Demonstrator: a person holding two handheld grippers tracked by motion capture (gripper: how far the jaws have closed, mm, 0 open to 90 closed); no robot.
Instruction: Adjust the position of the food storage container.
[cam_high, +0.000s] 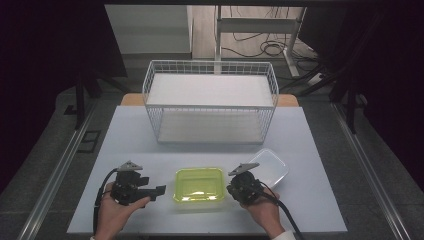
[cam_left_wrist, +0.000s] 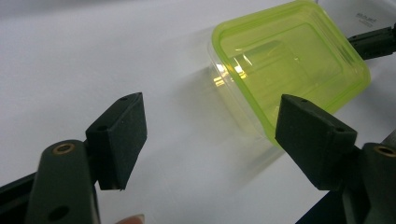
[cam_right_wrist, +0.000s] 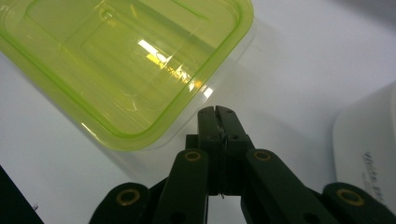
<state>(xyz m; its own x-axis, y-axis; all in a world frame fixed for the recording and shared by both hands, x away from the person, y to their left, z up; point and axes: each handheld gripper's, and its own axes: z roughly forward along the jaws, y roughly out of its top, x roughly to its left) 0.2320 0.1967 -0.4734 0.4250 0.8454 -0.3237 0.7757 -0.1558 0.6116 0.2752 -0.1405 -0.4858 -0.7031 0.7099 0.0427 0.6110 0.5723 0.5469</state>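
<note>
The green box (cam_high: 199, 184) sits low in the middle of the high view, on the counter (cam_high: 125, 135) between the two grippers, with its yellow-green lid on. The right gripper (cam_right_wrist: 216, 111) has its jaws pressed flat together with nothing between them, the tip just beside the box's near corner at the centre of its own view. The left gripper (cam_left_wrist: 205, 135) stands wide, its pads either side of bare counter, and the box lies beyond them at the upper right of that view. To do this step well, I judge the left gripper should steady the box by its side wall, while the closed right tip works at the lid's rim; pushing low on the thin wall might just slide the box away. A clear lid or tray (cam_high: 268, 166) lies just right of the right gripper, near enough to be knocked. The counter is pale and smooth. Behind stands a white wire basket (cam_high: 210, 102); beyond it, dark floor, table legs and loose cables.
</note>
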